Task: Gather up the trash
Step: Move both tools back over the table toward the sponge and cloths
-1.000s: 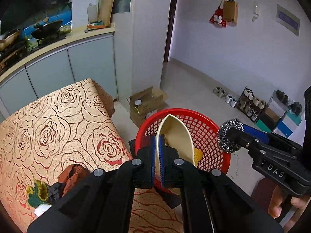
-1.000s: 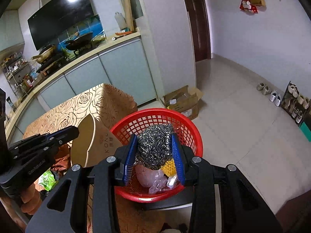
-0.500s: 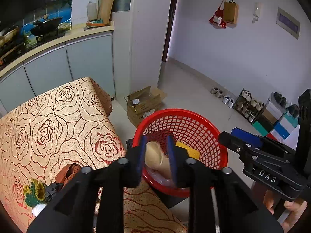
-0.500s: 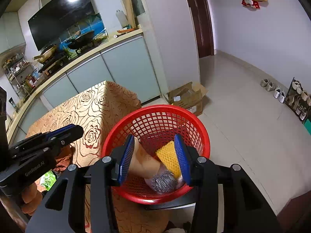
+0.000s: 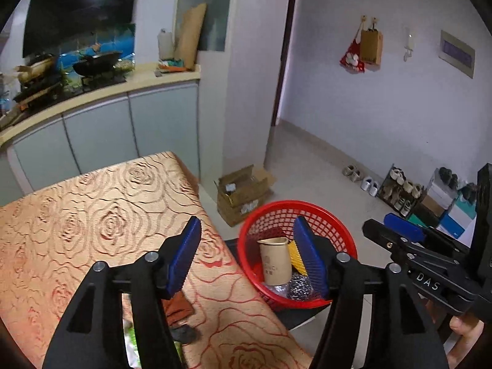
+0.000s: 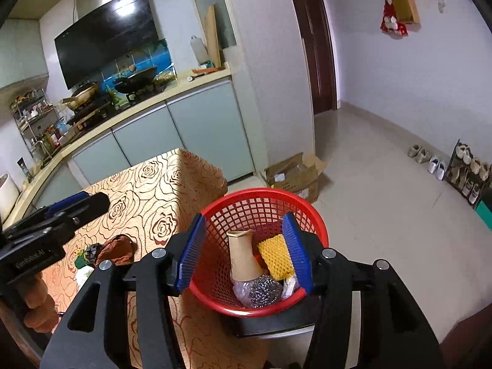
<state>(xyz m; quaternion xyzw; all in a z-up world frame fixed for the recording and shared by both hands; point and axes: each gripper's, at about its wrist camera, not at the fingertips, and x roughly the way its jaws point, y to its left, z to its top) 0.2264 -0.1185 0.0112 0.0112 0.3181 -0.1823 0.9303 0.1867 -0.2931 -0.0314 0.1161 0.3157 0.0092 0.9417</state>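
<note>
With both jaws just opened and nothing between them, the remaining scraps (image 6: pixel 104 252) were seen left of the right gripper (image 6: pixel 243 249), nearer the left gripper (image 5: pixel 246 255).

Home kitchen, wok (image 6: pixel 140 75) on stove, range hood (image 6: pixel 104 49), cabinets (image 5: pixel 101 132), shoe rack (image 5: pixel 402 190) by hallway wall

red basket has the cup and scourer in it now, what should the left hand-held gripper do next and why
Probably swing the left hand-held gripper, open with nothing between its pads, back over the table toward the crumpled brown scrap. The paper cup and steel scourer already lie in the red basket, while that scrap is still on the cloth.
</note>
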